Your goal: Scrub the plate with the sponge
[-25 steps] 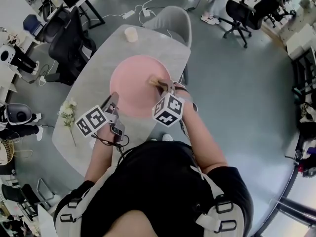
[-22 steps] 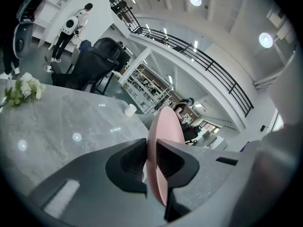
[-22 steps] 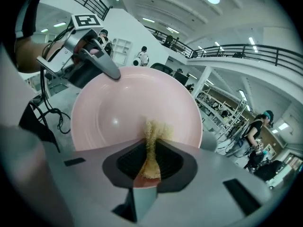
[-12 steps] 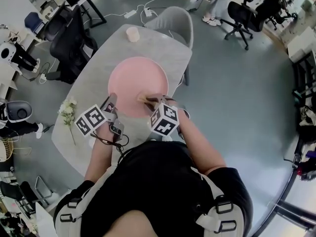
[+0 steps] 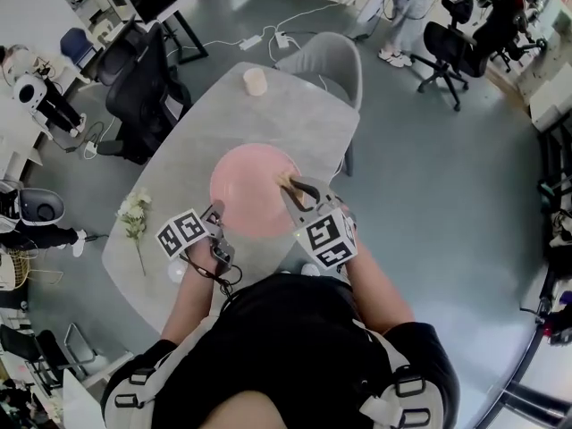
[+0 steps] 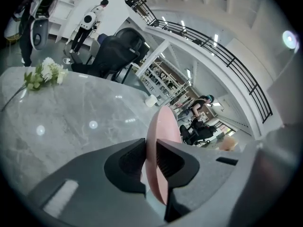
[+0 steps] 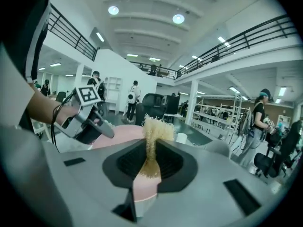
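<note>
Head view: pink plate (image 5: 253,189) is seen over the middle of the grey tabletop (image 5: 201,119); whether it lies flat or is raised off the tabletop cannot be told.

Left hand-held gripper (image 5: 217,211) is placed at the near-left rim of the plate; in the left gripper view the rim (image 6: 158,136) is seen edge-on between the two jaws, with a pad pressed on each face; the gripper is recorded as clamped on the plate.

Right hand-held gripper (image 5: 291,186) is held over the near-right part of the plate; in the right gripper view a yellowish, fibrous sponge (image 7: 152,135) is pinched between the jaws, its frayed end standing out past the tips; the gripper is recorded as closed on the sponge. In the head view the sponge (image 5: 285,181) is seen inside the plate's outline, near its right rim; contact between sponge and plate cannot be confirmed.

Other items, placed relative to the plate: a small pale cup (image 5: 256,81) is noted on the tabletop well beyond the far rim; a sprig of white flowers (image 5: 134,213) is noted on the tabletop to the left, apart from the plate; a grey chair (image 5: 323,59) is noted past the far right edge of the tabletop; black office chairs and people standing are noted farther off.
</note>
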Motion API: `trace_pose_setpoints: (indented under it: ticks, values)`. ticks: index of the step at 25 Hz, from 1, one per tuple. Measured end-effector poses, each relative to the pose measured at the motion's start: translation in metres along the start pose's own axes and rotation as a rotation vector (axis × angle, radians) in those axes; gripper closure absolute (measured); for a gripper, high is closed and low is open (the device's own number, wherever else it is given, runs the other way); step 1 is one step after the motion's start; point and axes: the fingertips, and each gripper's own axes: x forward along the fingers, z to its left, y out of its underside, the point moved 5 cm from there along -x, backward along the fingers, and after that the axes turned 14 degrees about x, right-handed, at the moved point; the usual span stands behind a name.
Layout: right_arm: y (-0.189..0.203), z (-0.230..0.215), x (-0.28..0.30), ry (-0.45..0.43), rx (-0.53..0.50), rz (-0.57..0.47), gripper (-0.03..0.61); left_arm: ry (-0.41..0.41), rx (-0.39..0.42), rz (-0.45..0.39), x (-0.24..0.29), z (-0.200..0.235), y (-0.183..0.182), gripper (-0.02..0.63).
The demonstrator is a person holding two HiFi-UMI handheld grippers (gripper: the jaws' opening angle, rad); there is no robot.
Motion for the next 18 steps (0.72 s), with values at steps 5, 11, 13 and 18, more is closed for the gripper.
trace_pose_setpoints:
  ticks: [5, 11, 13, 18]
  values:
    - [-0.013, -0.026, -0.037, 0.111, 0.076, -0.148, 0.521, -0.011, -0.143, 0.083, 0.025, 0.037, 0.032, 0.563]
    - [-0.015, -0.051, -0.067, 0.235, 0.159, -0.227, 0.522, -0.041, -0.236, 0.149, 0.054, 0.066, 0.063, 0.563]
    - [-0.014, -0.060, -0.074, 0.272, 0.174, -0.230, 0.522, -0.058, -0.246, 0.175, 0.063, 0.072, 0.073, 0.561]
    - [-0.007, -0.071, -0.095, 0.343, 0.181, -0.206, 0.522, -0.112, -0.252, 0.247, 0.087, 0.084, 0.095, 0.561]
